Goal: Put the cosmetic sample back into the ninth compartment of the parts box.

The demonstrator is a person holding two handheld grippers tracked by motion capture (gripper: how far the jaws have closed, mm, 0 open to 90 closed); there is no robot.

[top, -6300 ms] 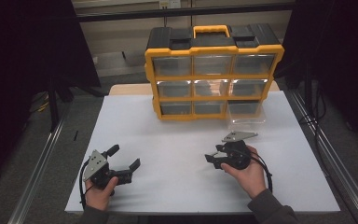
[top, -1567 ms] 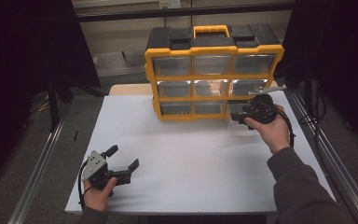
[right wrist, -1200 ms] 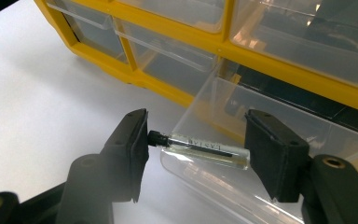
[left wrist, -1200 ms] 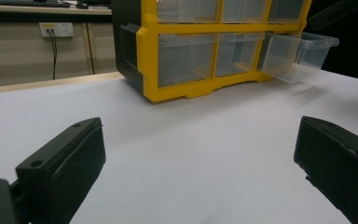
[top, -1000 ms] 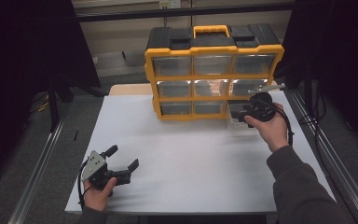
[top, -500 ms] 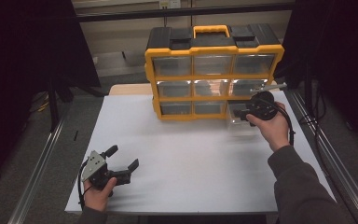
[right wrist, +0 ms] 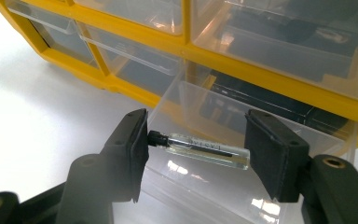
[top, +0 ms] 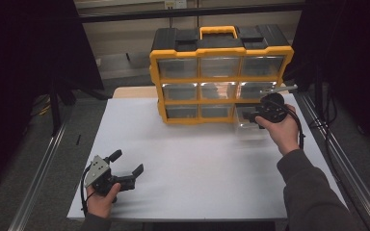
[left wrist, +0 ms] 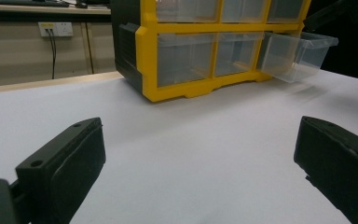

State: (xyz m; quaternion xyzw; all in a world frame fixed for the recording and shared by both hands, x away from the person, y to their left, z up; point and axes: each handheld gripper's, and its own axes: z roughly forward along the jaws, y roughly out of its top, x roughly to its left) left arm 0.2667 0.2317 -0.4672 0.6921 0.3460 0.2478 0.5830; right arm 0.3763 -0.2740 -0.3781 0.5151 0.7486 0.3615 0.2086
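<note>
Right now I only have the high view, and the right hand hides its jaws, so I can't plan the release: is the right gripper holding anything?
Observer: Yes. The right gripper clamps a small glass vial end to end, black cap against one pad.
Operator: Is it over the drawer?
Observer: Yes, it hangs over the pulled-out clear drawer.
Operator: Any marking on it?
Observer: There is print along its side, too small to read.

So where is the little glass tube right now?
The little glass tube is gripped end to end by the right hand-held gripper, just above the pulled-out clear drawer at the yellow organizer's bottom right.
</note>
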